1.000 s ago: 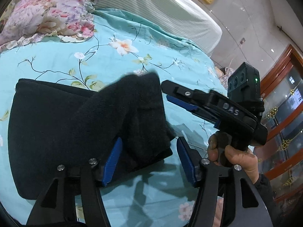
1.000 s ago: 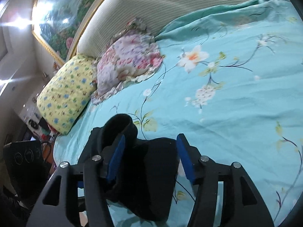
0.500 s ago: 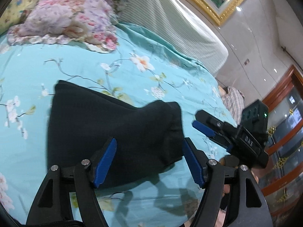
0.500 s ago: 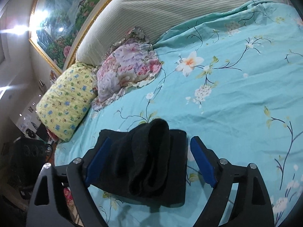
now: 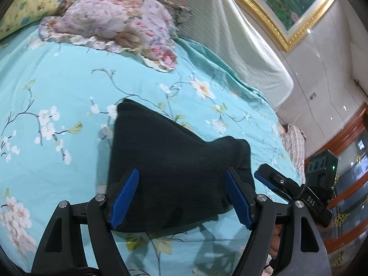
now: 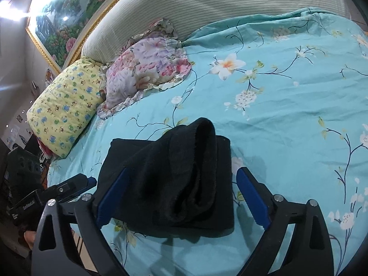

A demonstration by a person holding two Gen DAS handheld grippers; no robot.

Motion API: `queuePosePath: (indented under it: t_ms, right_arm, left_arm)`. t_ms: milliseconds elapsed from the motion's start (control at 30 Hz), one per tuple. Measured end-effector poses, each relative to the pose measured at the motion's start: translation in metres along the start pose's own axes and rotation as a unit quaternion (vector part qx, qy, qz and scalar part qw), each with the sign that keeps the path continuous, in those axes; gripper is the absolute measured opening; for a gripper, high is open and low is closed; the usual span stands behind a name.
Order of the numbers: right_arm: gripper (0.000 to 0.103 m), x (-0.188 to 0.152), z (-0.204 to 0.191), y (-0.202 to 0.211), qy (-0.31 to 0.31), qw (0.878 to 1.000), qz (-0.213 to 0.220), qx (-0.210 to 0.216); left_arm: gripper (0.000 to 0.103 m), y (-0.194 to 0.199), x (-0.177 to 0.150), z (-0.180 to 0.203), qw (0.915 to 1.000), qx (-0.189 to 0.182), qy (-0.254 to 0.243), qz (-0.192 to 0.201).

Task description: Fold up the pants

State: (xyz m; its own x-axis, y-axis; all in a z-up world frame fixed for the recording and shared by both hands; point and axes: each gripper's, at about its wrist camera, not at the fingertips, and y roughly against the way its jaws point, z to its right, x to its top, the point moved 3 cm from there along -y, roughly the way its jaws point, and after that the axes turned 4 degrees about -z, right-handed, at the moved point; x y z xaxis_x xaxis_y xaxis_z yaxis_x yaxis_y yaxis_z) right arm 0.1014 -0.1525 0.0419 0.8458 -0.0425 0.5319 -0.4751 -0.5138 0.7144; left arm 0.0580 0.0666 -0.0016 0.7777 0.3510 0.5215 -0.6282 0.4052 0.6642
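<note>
Black pants (image 5: 165,161) lie folded in a thick bundle on the turquoise flowered bedsheet (image 5: 57,96). In the right wrist view the same pants (image 6: 174,177) show a loose rolled end on top. My left gripper (image 5: 181,195) hangs just above the near edge of the bundle, jaws still opening, its blue pads clear of the cloth. My right gripper (image 6: 181,195) stands over the near edge as well, jaws opening wide, nothing pressed between the pads. The right gripper (image 5: 289,193) also shows at the right of the left wrist view, held by a hand.
A pink flowered pillow (image 6: 147,69) and a yellow patterned pillow (image 6: 64,105) lie at the head of the bed by the striped headboard (image 6: 207,2). A framed painting (image 5: 287,7) hangs above. Wooden furniture (image 5: 349,197) stands beside the bed. The sheet stretches wide to the right of the pants.
Both grippers let go of the pants, opened wider and drew back from the bundle. The lifted end of the cloth dropped onto the folded stack.
</note>
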Motion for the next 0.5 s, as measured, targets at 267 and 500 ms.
queuePosePath:
  t_ms: [267, 500]
  right_arm:
    - [0.097, -0.002, -0.003, -0.005, -0.01, 1.0, 0.001, -0.01]
    - [0.097, -0.007, -0.001, -0.014, -0.025, 1.0, -0.002, -0.015]
  left_arm:
    - [0.079, 0.004, 0.007, -0.027, 0.9994, 0.004, 0.033, 0.005]
    - [0.079, -0.004, 0.008, -0.039, 0.9988, 0.005, 0.049, -0.008]
